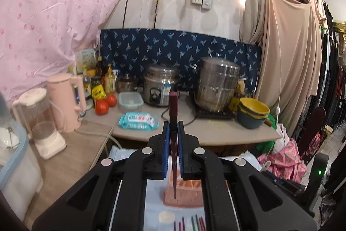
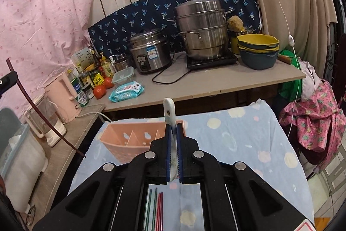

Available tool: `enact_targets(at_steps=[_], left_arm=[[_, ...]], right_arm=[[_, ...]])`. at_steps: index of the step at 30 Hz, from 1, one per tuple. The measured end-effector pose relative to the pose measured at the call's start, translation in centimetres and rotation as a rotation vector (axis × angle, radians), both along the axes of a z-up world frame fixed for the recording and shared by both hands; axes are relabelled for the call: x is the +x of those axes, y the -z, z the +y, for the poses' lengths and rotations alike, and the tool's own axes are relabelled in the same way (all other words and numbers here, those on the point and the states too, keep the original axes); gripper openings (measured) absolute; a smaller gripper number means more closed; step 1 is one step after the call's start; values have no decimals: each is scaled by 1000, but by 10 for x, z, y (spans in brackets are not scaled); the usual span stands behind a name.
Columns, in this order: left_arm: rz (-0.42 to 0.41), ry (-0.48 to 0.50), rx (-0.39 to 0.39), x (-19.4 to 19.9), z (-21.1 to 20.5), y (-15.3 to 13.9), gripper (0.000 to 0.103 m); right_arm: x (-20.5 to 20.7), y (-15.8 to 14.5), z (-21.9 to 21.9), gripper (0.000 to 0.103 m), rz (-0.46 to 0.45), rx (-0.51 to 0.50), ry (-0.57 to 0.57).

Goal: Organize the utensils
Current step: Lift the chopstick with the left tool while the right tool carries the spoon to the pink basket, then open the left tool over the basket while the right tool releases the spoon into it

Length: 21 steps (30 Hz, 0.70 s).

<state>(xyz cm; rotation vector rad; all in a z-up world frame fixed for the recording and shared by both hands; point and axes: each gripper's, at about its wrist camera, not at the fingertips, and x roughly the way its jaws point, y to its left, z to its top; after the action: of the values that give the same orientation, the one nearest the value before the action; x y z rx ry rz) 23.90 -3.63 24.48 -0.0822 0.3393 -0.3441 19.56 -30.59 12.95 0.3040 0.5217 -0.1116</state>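
Left hand-held gripper (image 1: 173, 129) clamps a chopstick (image 1: 173, 109) above the dotted tablecloth (image 2: 248, 140).

Labels show on the wet-wipes pack (image 1: 138, 120), bottles (image 2: 86, 81) and rice cooker (image 2: 151, 51), but none is legible.

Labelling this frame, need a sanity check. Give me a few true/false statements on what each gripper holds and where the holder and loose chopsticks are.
1. The left gripper is shut on a dark red chopstick. True.
2. The right gripper is open and empty. False: it is shut on a white spoon.
3. The pink utensil holder sits on the dotted blue cloth. True.
4. The holder already contains chopsticks. False: the compartments in view look empty.
5. Loose chopsticks lie on the cloth. True.
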Motion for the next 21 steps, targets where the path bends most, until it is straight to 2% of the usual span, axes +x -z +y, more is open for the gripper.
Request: enact_targets(at_steps=[3, 7, 14, 18, 19, 20, 21], left_arm=[[-7, 15, -13, 19, -12, 0, 7], [5, 13, -10, 46, -28, 16, 7], [114, 4, 23, 77, -37, 70, 7], [169, -13, 27, 85, -32, 95, 8], [175, -30, 30, 84, -30, 99, 10], [176, -42, 34, 82, -27, 101, 18], [177, -53, 34, 82, -24, 101, 32]], right_arm=[[23, 0, 0, 5, -6, -9, -3], [48, 14, -1, 5, 23, -14, -1], [72, 53, -5, 5, 106, 2, -11], [69, 60, -4, 9, 106, -11, 6], [66, 60, -4, 10, 103, -22, 11], [63, 59, -3, 15, 97, -28, 15], [60, 57, -4, 22, 90, -29, 18]])
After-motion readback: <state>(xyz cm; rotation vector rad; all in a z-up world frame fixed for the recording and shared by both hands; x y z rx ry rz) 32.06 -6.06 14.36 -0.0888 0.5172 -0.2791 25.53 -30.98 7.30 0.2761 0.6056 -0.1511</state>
